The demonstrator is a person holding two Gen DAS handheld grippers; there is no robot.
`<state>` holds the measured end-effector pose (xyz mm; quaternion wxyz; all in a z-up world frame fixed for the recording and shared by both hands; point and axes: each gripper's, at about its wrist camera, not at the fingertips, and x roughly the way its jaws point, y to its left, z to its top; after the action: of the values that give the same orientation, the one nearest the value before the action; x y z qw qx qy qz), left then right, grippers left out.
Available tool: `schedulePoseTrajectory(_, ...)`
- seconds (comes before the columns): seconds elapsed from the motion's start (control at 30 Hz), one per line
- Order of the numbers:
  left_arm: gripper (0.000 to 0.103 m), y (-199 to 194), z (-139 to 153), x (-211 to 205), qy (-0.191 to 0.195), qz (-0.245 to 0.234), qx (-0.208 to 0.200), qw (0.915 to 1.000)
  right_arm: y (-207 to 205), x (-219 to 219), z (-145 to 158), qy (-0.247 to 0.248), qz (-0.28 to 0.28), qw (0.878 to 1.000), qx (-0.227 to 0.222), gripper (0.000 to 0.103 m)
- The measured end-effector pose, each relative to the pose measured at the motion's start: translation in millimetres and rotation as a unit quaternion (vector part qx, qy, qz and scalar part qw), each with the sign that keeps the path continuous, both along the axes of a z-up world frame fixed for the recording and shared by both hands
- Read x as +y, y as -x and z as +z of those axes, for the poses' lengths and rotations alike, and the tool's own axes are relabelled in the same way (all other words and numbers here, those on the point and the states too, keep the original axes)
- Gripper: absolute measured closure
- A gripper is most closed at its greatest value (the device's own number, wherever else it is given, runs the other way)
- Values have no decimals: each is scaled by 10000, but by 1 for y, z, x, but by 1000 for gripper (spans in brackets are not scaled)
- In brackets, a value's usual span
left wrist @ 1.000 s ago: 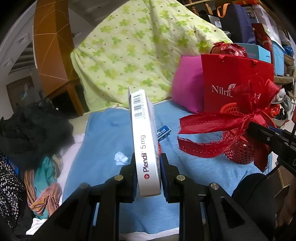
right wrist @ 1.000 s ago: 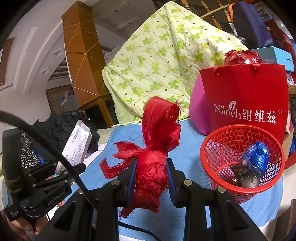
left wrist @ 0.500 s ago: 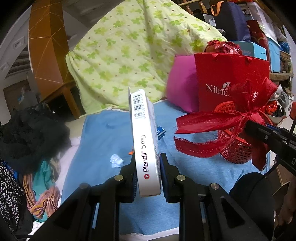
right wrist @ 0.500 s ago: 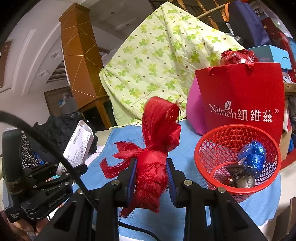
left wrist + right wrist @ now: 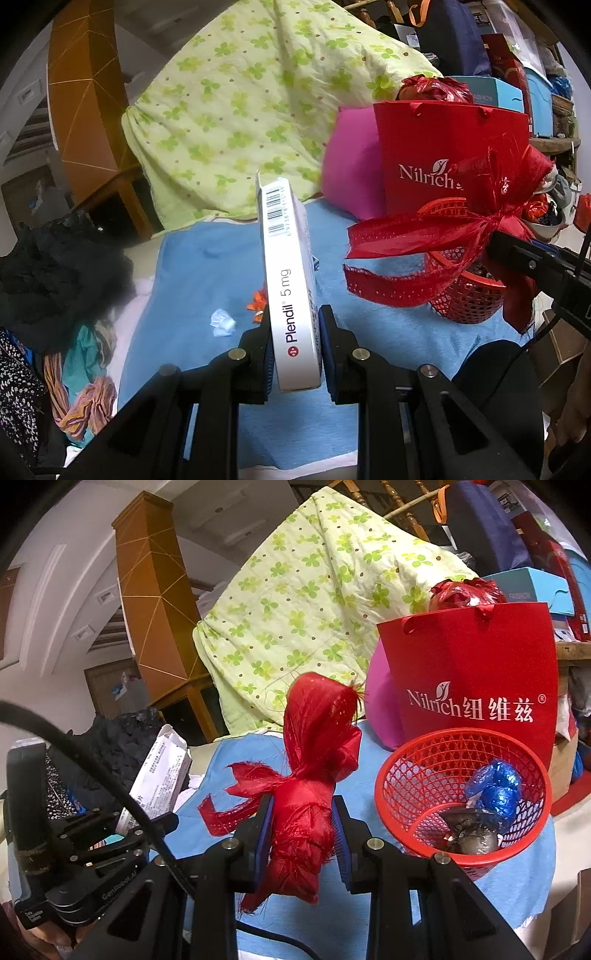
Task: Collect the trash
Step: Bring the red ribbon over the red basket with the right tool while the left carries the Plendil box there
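Observation:
My left gripper is shut on a white Plendil medicine box, held upright above the blue cloth. My right gripper is shut on a red ribbon bow, held just left of a red mesh basket that holds blue and dark wrappers. In the left wrist view the bow and the basket are at the right. A crumpled white paper and a small orange scrap lie on the cloth.
A red Nilrich paper bag and a pink cushion stand behind the basket. A green-flowered quilt is piled at the back. Dark and coloured clothes lie at the left. The cloth's front edge is near.
Both grippers have shifted slightly left and forward while keeping their loads. The basket sits a little closer to the right gripper, and an orange scrap shows beside the box.

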<state>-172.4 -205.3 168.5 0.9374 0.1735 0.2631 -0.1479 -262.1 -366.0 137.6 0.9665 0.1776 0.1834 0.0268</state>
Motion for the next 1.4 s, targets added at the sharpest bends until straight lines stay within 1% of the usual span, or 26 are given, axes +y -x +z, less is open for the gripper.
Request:
schedulePoseTrajectory(0.6,80,4,-2,-22,-38,-205,50,9998,11,-17,0,-63,-189,9998,21,70)
schedulePoseTrajectory(1.4,80,10,-2,-59,-152,-567,44,9983,22,-54,-1,-229,-525,9984,12,70)
